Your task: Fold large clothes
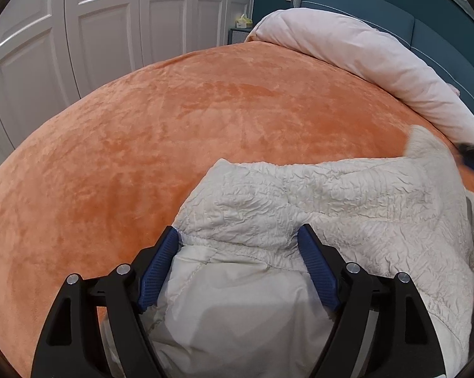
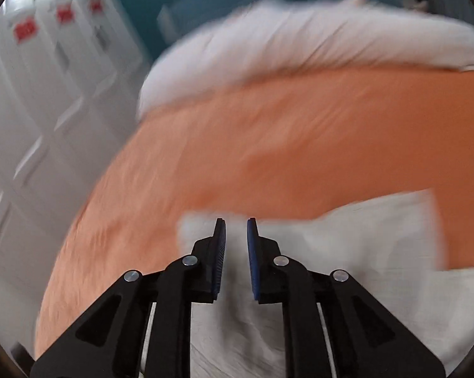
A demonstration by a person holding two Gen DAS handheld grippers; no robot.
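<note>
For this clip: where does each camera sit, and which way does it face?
Left wrist: on the left gripper, angled down at the cream garment on the orange bedspread; its own fingers show.
Right wrist: on the right gripper, blurred, facing the bedspread and garment; own fingers.
Shared: garment, bedspread, white duvet, cupboard doors.

Between the left gripper's (image 1: 238, 236) fingers lies a cream garment (image 1: 331, 195) of crinkled, puckered cloth, its lining smooth and matt; beyond spreads a plush orange bedspread (image 1: 174, 119), velvety; further ahead, a soft pale duvet (image 1: 363, 53); gripper arms matt black plastic, pads (image 1: 156, 271) ribbed blue, rivets shiny metal.
</note>
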